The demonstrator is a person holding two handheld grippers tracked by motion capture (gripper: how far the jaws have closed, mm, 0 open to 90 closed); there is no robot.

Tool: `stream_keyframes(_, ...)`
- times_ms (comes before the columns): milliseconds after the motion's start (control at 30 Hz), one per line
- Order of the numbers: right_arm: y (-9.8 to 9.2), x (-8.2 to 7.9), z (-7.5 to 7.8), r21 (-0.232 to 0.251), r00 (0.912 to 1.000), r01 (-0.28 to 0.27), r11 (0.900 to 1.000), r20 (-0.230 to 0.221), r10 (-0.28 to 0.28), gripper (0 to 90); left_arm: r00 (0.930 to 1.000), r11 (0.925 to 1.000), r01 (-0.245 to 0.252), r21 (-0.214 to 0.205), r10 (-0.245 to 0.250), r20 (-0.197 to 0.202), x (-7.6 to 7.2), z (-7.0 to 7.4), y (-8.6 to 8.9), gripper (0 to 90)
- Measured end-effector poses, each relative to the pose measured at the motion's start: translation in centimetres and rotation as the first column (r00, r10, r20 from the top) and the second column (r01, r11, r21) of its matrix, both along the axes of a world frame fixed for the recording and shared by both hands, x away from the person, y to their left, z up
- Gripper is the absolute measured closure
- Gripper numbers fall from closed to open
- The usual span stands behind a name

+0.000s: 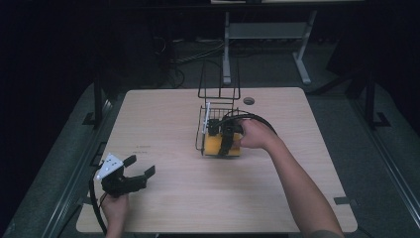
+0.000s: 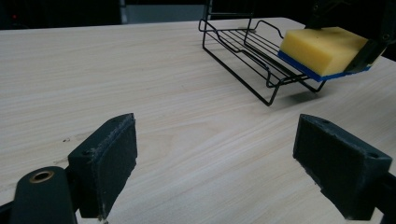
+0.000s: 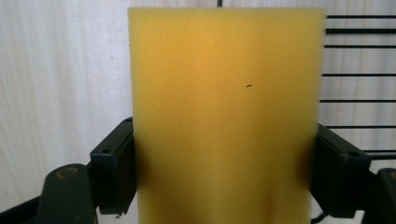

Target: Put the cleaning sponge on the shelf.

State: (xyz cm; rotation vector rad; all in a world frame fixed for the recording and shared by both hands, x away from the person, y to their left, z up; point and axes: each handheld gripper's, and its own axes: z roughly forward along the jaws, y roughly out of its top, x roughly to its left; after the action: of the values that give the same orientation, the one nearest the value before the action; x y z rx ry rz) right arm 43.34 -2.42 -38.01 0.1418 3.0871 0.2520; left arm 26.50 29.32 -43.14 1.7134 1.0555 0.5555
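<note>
**Right tongs holding sponge at rack; left tongs idle**

1. Right tongs: I see them clamped on the sponge. In the right gripper view the two black jaws press against opposite sides of the yellow sponge, which stands up between them and covers most of the bench behind it. Wires of the rack run across the right edge of that view.

2. Sponge: yellow, with a blue layer on its underside, visible in the left gripper view. In that view it is held tilted at the near end of the rack, its lower edge close to the rack's wires; I cannot tell whether it touches them. In the high view it sits at the rack's near end, a little toward the far edge from the middle of the bench.

3. Rack: black wire, with a low tray and a tall looped frame rising at its far end. It stands on the bench near the middle of the far edge.

4. Left tongs: I see them spread wide with nothing between the jaws. They are held at the near left corner of the bench, well apart from the rack, pointing toward it. The left hand grips the body from below.

5. Right hand: positioned just beside the rack on its right side.
</note>
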Motion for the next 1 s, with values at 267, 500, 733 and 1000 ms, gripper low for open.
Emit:
stream_keyframes(267,0.6,1.3,0.4,0.012,1.0000,0.005,0.9999,-0.008,-0.005,21.7,1.0000,1.0000,-0.005,-0.007,0.005,0.002,0.0,0.0,0.2,12.9)
stream_keyframes(500,1.0,2.1,0.7,-0.008,0.9998,0.016,0.9998,-0.009,-0.016,21.8,1.0000,1.0000,-0.003,-0.008,0.003,0.002,0.0,0.0,0.1,13.0)
stream_keyframes(733,1.1,3.3,0.8,-0.029,0.9995,0.019,0.9994,-0.023,-0.020,21.7,1.0000,1.0000,0.003,-0.008,-0.003,0.004,0.0,0.1,0.0,13.0)
stream_keyframes(1000,1.2,4.5,0.1,-0.004,0.9994,0.018,0.9998,-0.029,-0.018,21.7,1.0000,1.0000,0.004,-0.009,-0.004,0.006,0.1,0.0,-0.1,13.0)
